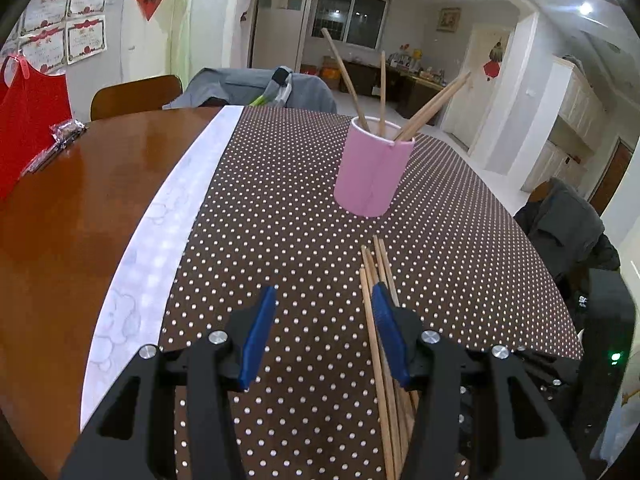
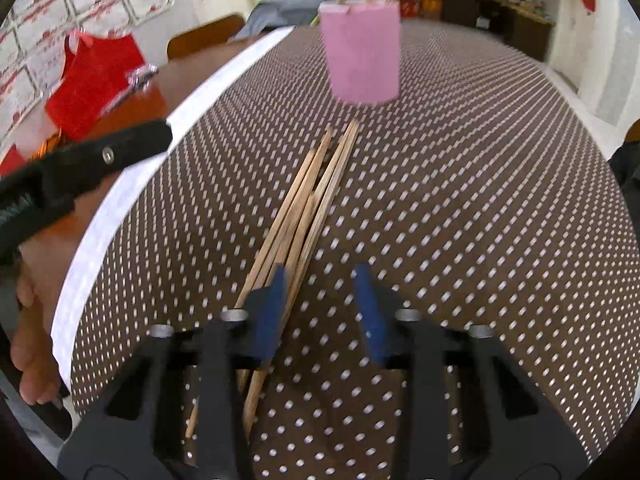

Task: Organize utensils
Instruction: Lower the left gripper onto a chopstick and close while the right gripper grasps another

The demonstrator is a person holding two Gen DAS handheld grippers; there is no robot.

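A pink cup (image 1: 373, 168) stands upright on the dotted brown cloth with several wooden chopsticks (image 1: 432, 105) leaning in it. It also shows in the right wrist view (image 2: 362, 52). A bundle of loose chopsticks (image 1: 378, 320) lies flat on the cloth in front of the cup, also in the right wrist view (image 2: 308, 204). My left gripper (image 1: 324, 300) is open and empty, its right finger over the bundle. My right gripper (image 2: 320, 280) is open and empty, its left finger over the bundle's near end.
The dotted cloth (image 1: 280, 200) covers a brown wooden table (image 1: 60, 208) with a white strip along its left edge. A red bag (image 1: 28, 120) and a small packet (image 1: 66, 130) sit at the table's left. Chairs with clothing stand behind and to the right.
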